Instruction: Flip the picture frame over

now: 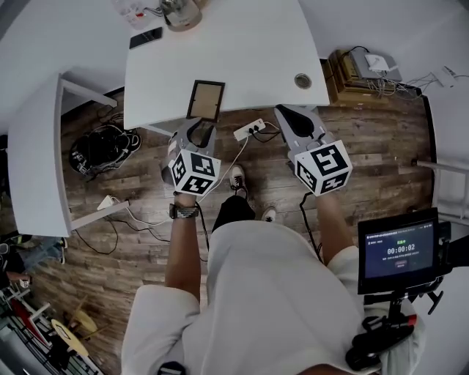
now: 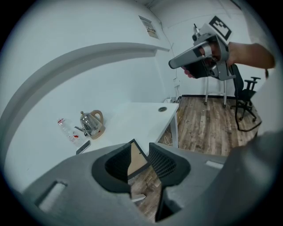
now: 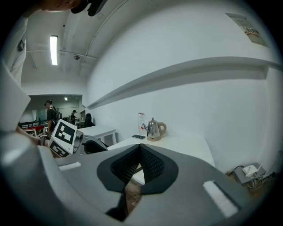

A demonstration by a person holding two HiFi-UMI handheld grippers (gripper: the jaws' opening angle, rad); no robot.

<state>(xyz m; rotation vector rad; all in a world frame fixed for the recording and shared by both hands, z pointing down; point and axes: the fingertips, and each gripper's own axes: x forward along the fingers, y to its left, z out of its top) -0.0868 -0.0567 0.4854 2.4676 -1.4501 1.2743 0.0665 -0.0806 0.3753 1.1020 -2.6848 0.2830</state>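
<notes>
Head view: the picture frame (image 1: 205,100) lay flat at the surface's (image 1: 242,58) near edge, just ahead of the left claw (image 1: 201,129), which was slightly open and empty. The right claw (image 1: 297,121) was closed and farther off.

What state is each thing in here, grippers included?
Frame: lying flat at table edge, ungripped.
Left gripper: open, at the frame's near edge.
Right gripper: shut, empty.
Kettle: upright, lid on.
Phone: flat, screen dark.
Monitor: on.

Smooth matt white bench (image 1: 242,51); picture frame (image 1: 205,100), dark rim, brown board back; polished metal kettle (image 1: 181,13); grained wood-plank floor (image 1: 366,139).
</notes>
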